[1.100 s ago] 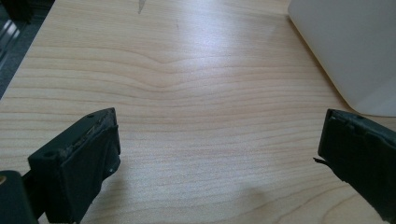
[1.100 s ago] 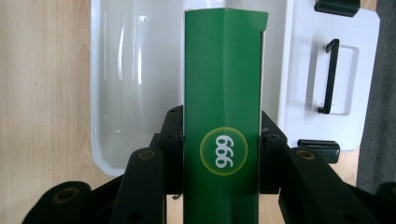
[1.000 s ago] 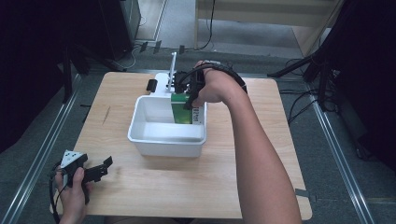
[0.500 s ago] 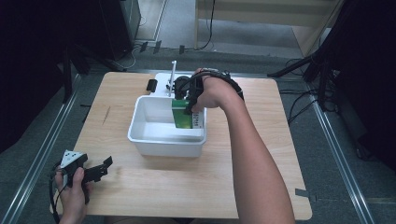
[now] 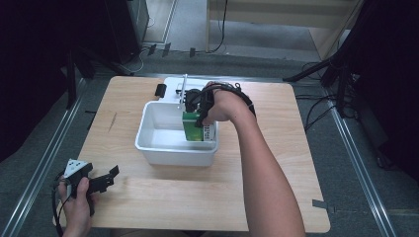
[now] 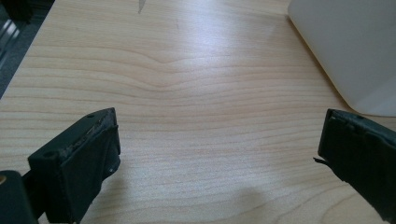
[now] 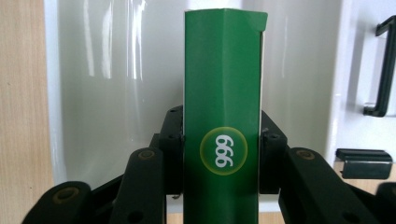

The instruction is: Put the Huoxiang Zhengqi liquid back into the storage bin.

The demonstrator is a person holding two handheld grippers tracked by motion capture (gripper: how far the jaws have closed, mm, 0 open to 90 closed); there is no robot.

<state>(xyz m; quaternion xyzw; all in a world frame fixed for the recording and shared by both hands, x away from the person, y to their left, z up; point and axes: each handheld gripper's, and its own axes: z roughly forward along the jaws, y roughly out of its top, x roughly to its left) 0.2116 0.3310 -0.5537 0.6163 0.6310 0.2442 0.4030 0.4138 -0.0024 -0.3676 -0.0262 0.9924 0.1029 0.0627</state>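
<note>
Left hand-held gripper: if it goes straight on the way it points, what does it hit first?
Probably the white tub. The left hand-held gripper, jaws open, points across bare table toward the tub's near corner; depth is unclear, so it might slip just past it.

Right tongs (image 5: 193, 109) clamped, arm outstretched; left tongs (image 5: 109, 177) agape, seemingly low.

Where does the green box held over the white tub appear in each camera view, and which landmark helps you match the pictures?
High view: the green box sits just right of centre, at the right gripper, inside the white tub.
Left gripper view: no green box here; a tub corner is at top right.
Right gripper view: the box stands upright at centre, clamped.
Shared landmark: the white tub.
</note>
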